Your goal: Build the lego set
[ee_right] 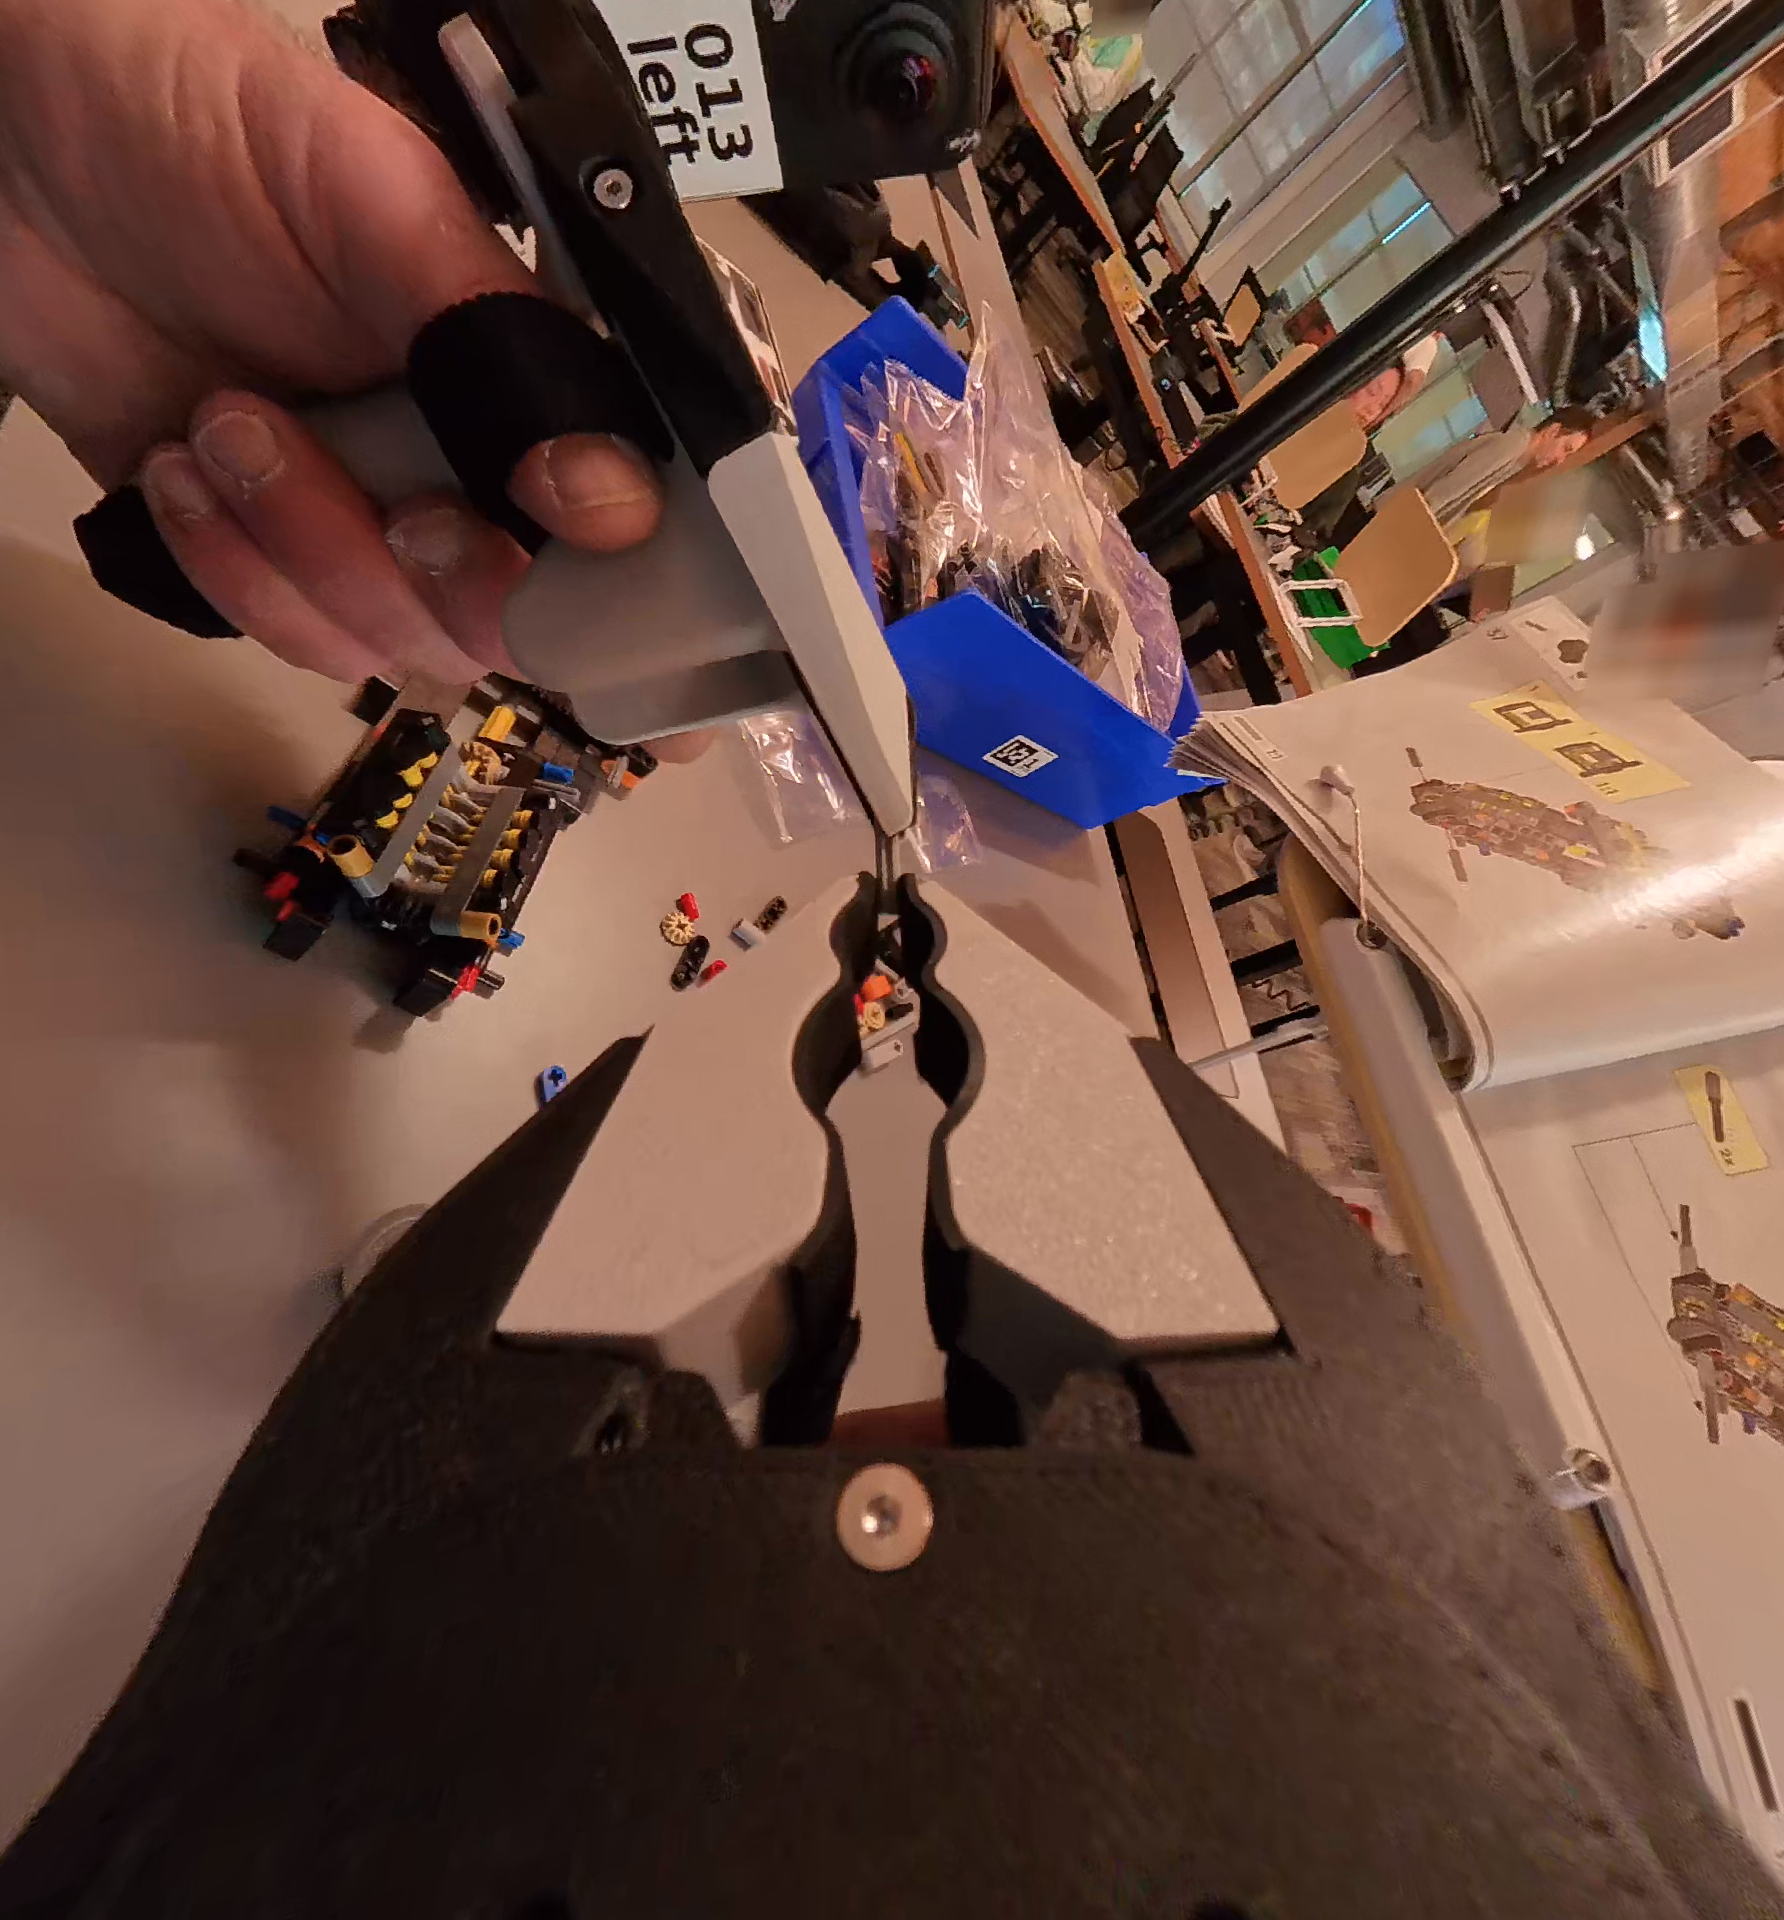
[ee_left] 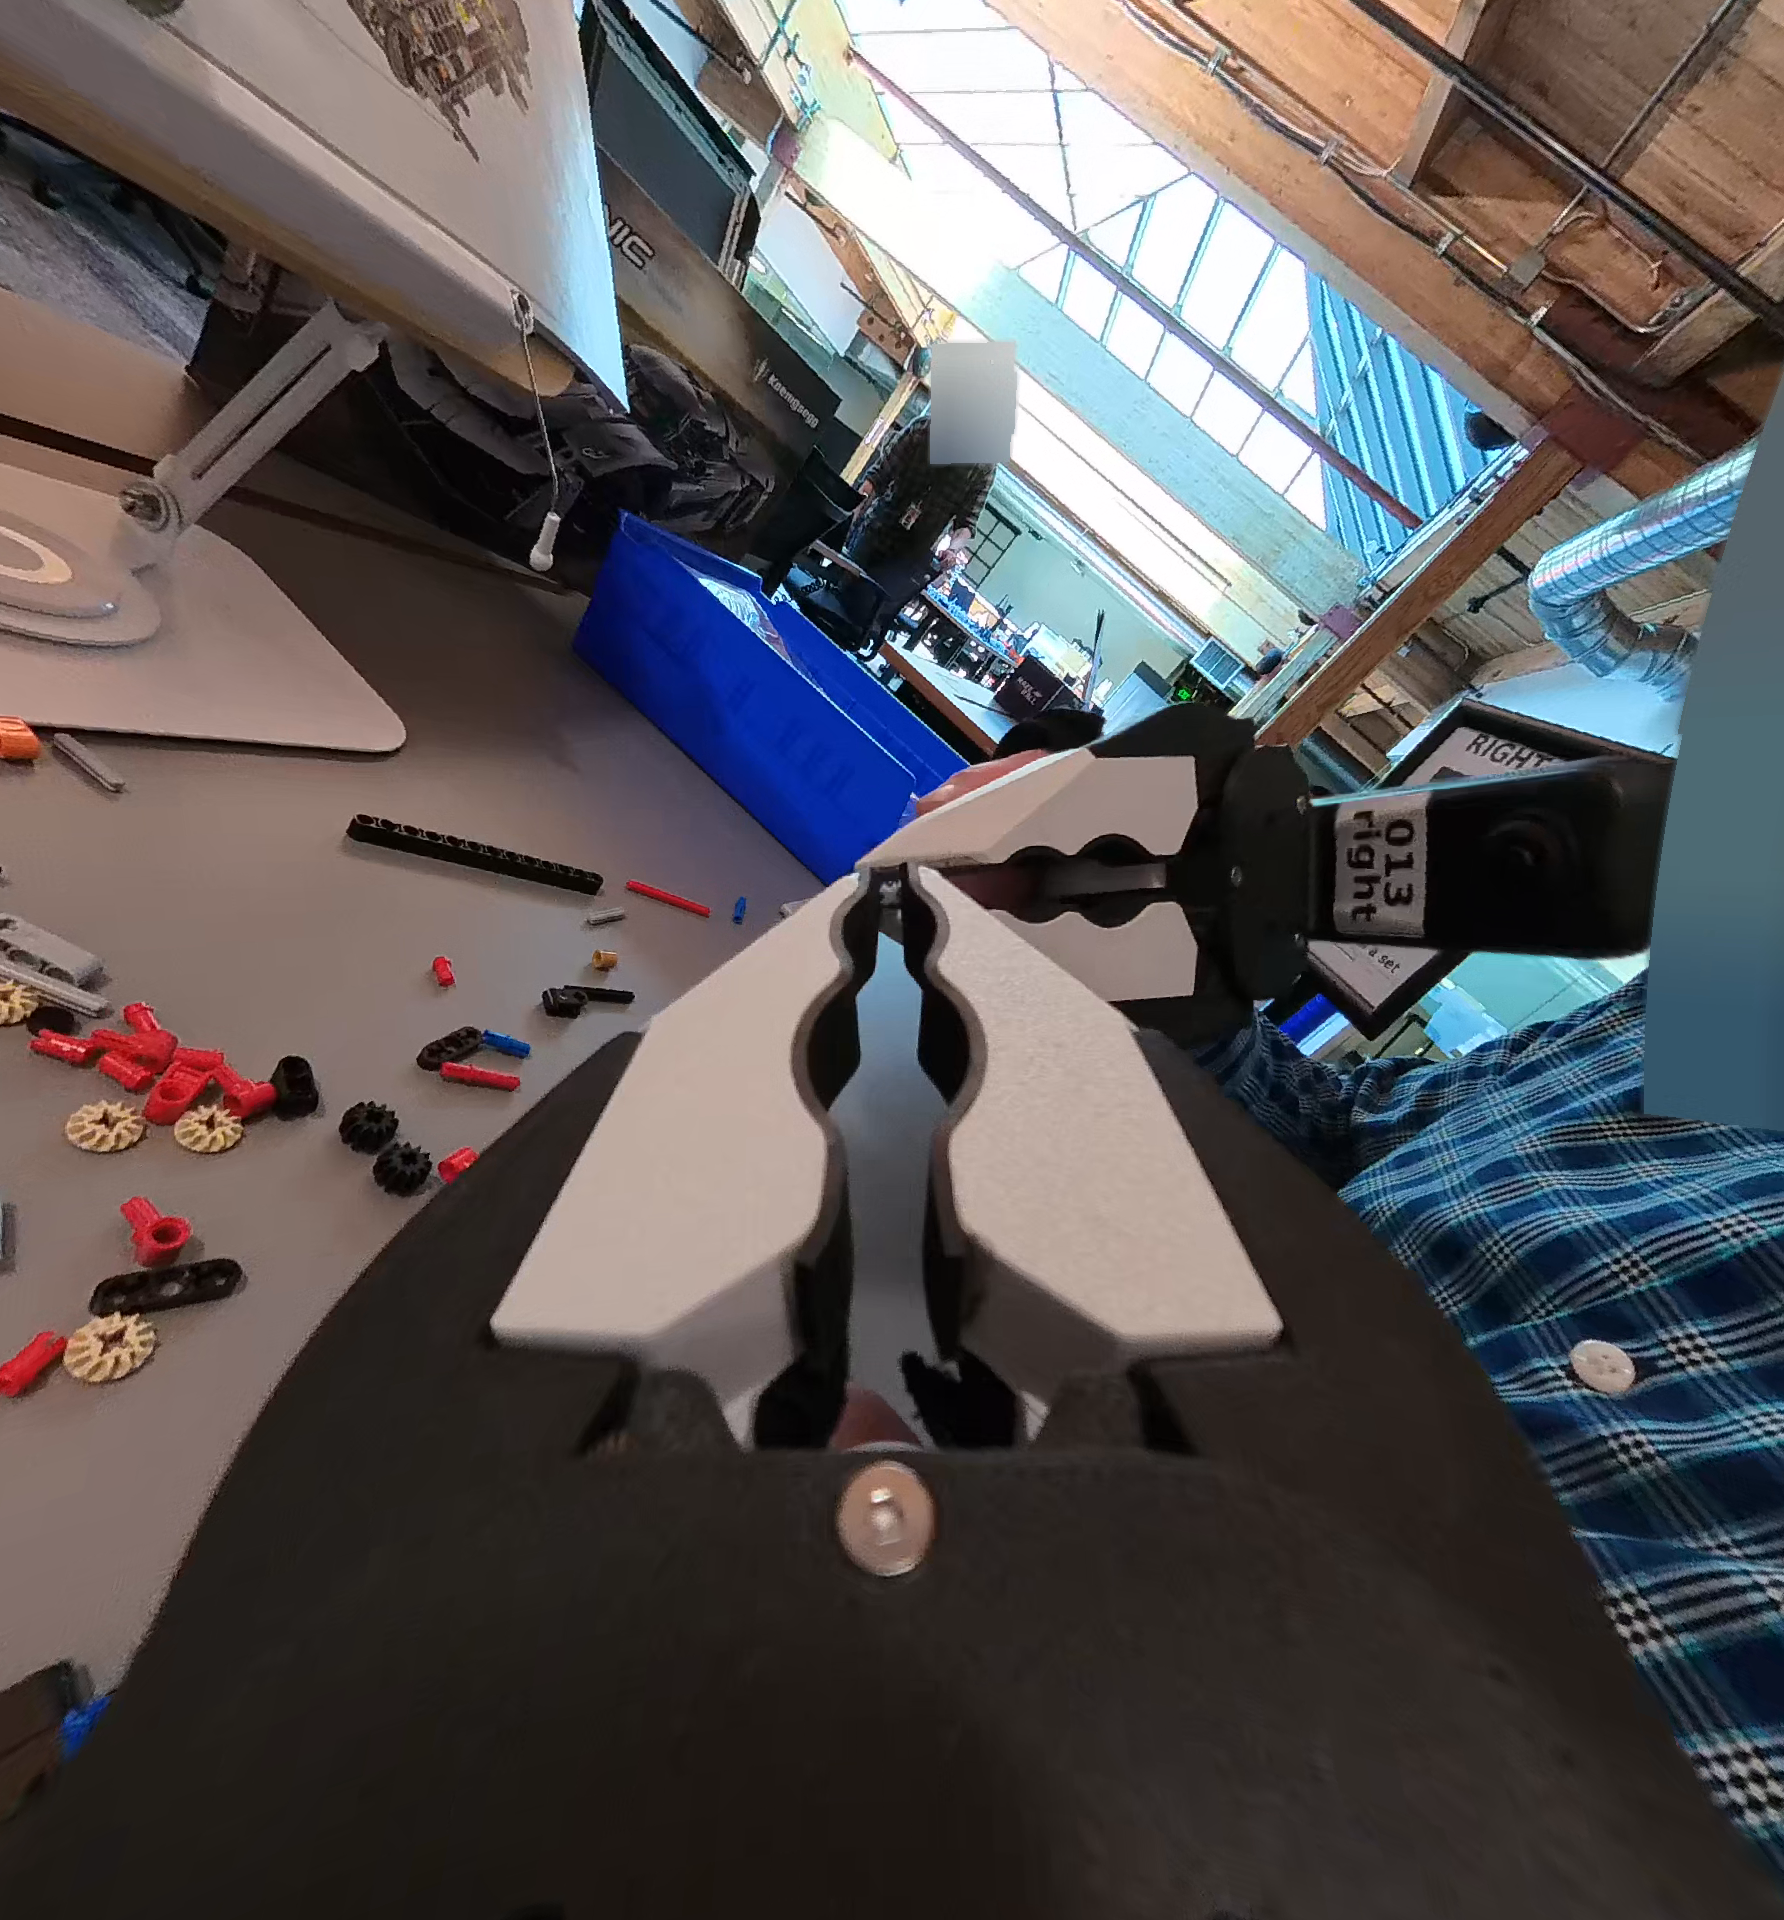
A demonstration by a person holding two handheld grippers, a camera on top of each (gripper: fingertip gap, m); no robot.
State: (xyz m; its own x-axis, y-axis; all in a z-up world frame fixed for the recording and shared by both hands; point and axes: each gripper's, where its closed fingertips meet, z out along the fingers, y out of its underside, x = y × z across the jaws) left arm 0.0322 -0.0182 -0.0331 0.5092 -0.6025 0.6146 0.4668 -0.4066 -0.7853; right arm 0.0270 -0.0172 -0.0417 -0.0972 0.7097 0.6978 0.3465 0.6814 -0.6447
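- The left claw [ee_left: 888,891] is raised above the tabletop [ee_left: 275,894], its tips pinching a small black piece [ee_left: 886,889].
- The right claw [ee_right: 893,888] meets it tip to tip from the side; its tips are drawn nearly together on a thin dark part [ee_right: 883,854] that also runs up into the tips of the left claw, though whether it truly grips is hard to tell.
- A hand [ee_right: 244,343] wraps the left claw's handle, with black straps over the fingers.
- The partly built lego model [ee_right: 431,842], black with yellow, grey and red parts, sits on the tabletop, well apart from both claws.
- Loose pieces are scattered on the tabletop: a long black beam [ee_left: 474,854], red pins [ee_left: 155,1060], tan gears [ee_left: 107,1125] and 2 black gears [ee_left: 384,1143].
- A blue bin [ee_right: 1013,696] holds clear plastic bags [ee_right: 981,520] of parts.
- An open instruction booklet [ee_right: 1553,831] rests on a stand beside the bin.
- A blue plaid sleeve [ee_left: 1594,1299] shows behind the right claw.
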